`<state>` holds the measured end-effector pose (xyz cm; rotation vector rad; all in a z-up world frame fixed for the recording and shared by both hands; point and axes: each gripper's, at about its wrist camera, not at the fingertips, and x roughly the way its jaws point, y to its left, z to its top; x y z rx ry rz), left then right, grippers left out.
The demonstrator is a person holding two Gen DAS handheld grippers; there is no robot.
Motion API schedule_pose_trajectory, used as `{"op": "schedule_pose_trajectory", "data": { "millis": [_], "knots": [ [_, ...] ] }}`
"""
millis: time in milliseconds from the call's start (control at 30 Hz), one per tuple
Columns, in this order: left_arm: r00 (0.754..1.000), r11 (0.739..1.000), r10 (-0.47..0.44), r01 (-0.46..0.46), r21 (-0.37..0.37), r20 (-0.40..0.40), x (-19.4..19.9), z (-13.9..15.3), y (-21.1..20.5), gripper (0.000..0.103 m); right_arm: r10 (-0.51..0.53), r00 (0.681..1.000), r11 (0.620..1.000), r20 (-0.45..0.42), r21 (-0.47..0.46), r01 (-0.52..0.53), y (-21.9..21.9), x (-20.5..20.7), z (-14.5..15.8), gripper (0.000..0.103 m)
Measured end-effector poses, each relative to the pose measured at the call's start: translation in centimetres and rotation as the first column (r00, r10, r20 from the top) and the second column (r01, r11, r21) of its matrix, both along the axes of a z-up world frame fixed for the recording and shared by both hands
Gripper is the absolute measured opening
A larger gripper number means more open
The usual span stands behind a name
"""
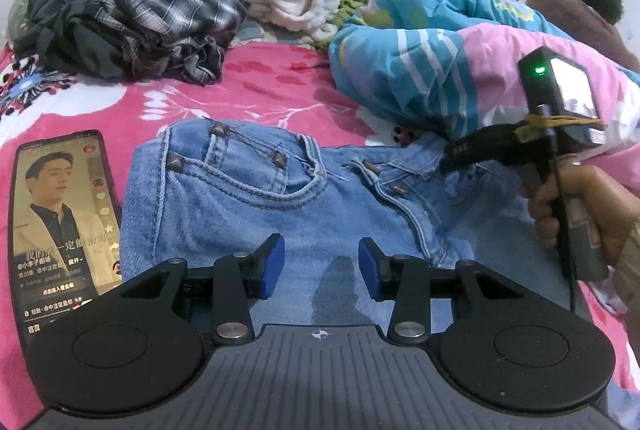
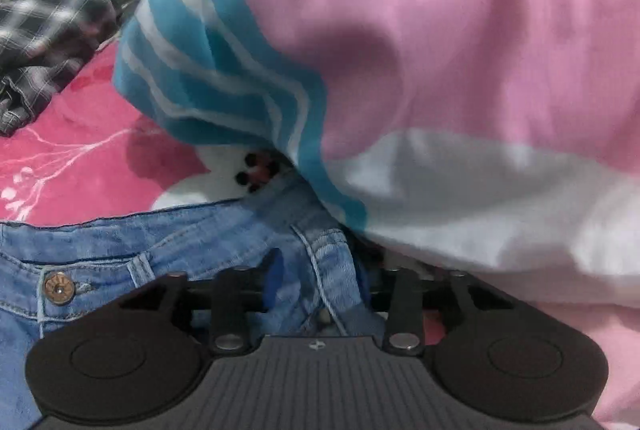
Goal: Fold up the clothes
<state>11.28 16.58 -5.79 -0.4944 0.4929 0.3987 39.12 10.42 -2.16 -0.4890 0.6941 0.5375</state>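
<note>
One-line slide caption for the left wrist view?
Open left gripper hovers over light-blue denim jeans on pink floral bedsheet, black smartphone beside them.

Light-blue denim jeans [image 1: 248, 197] are lying flat on the pink floral bedsheet [image 1: 272, 81], waistband end toward the blue-and-pink quilt [image 1: 432, 69], which is overlapping their far corner. Front side is facing up, showing a curved pocket, metal rivets and a brass button [image 2: 59, 288]. A darker patch is showing on the near denim.
</note>
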Motion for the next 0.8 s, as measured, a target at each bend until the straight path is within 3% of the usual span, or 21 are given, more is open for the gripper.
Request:
{"op": "schedule_pose_trajectory", "data": {
  "millis": [133,233,367,500,600,667,800],
  "knots": [
    [1.0,1.0,0.003,-0.003,-0.017,0.005,-0.1,0.1,0.2,0.041,0.055,0.998,0.995,0.029,0.076,-0.057,0.2,-3.0,3.7,0.048],
    [1.0,1.0,0.002,-0.002,-0.019,0.003,-0.1,0.1,0.1,0.041,0.189,0.981,0.976,-0.034,0.119,-0.183,2.5,-6.0,5.8,0.058],
    [1.0,1.0,0.0,0.0,-0.025,0.003,-0.2,0.1,0.1,0.041,0.438,0.885,0.898,-0.158,0.121,-0.423,8.9,-11.8,6.8,0.07],
    [1.0,0.999,0.002,-0.002,-0.054,0.004,-0.6,0.1,0.4,0.041,0.612,0.754,0.777,-0.24,0.0,-0.63,15.4,-17.4,5.3,0.082],
    [1.0,0.996,0.006,-0.005,-0.085,0.009,-1.0,0.1,0.7,0.041,0.642,0.723,0.706,-0.254,-0.171,-0.687,19.3,-19.9,2.4,0.081],
    [1.0,0.995,0.008,-0.007,-0.099,0.01,-1.2,0.1,0.8,0.041,0.604,0.737,0.703,-0.302,-0.234,-0.672,20.1,-19.9,0.9,0.077],
    [1.0,0.993,0.006,-0.004,-0.119,0.014,-1.3,0.1,0.9,0.042,0.54,0.767,0.751,-0.346,-0.213,-0.625,19.3,-18.7,0.4,0.05]
  ]
}}
